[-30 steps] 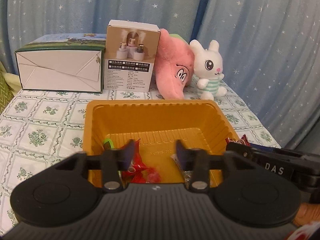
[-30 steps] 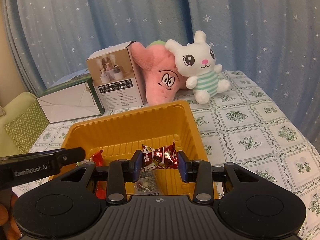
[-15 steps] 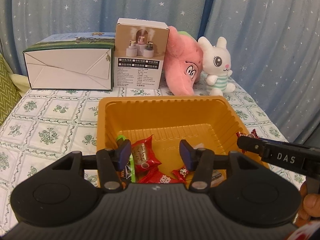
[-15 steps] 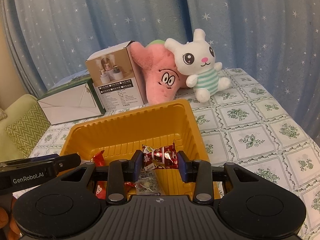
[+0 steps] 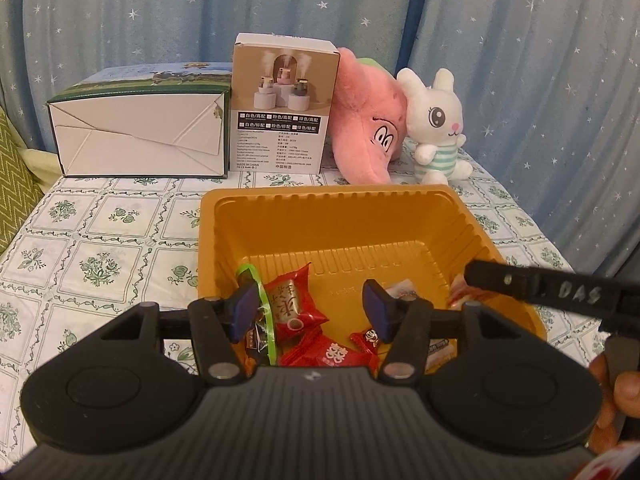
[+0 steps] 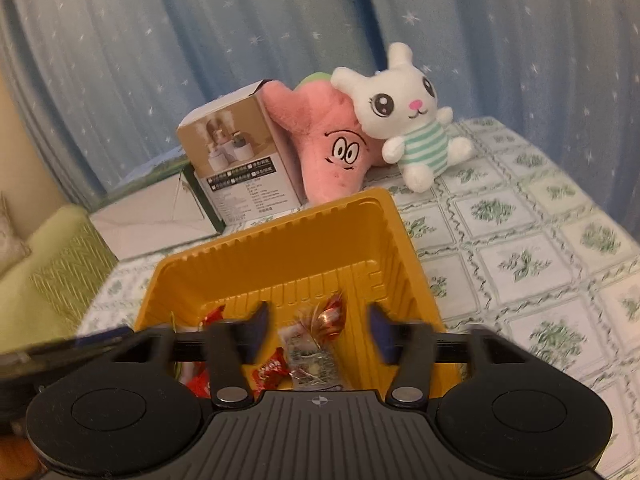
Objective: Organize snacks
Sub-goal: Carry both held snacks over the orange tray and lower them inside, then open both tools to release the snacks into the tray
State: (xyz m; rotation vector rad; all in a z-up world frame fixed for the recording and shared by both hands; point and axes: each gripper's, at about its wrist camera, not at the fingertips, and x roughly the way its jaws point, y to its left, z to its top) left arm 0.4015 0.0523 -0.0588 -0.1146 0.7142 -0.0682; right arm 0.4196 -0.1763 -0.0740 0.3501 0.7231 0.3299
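several red foil-wrapped snacks (image 5: 294, 304) – crinkled, glossy – lie in the orange tray (image 5: 332, 220).

My right gripper's finger (image 5: 552, 290) says "DAS", and the humidifier box (image 5: 280, 112) reads "MADE IN CHINA" near its bottom.

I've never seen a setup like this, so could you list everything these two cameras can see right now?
Tray: one, orange, on the table near the cameras.
Snacks: several, mostly red wrappers, inside the tray.
Flat box: one, white and green, far left on the table.
Tall box: one, beige, beside the flat box.
Pink plush: one, leaning against the tall box.
Bunny plush: one, white, striped shirt, beside the pink plush.
Tablecloth: white, green flowers.
Curtain: blue, starred, behind.
Cushion: green, left.
Left tongs: black, opening over the tray, nothing gripped.
Right tongs: black, opening, candy loose below.
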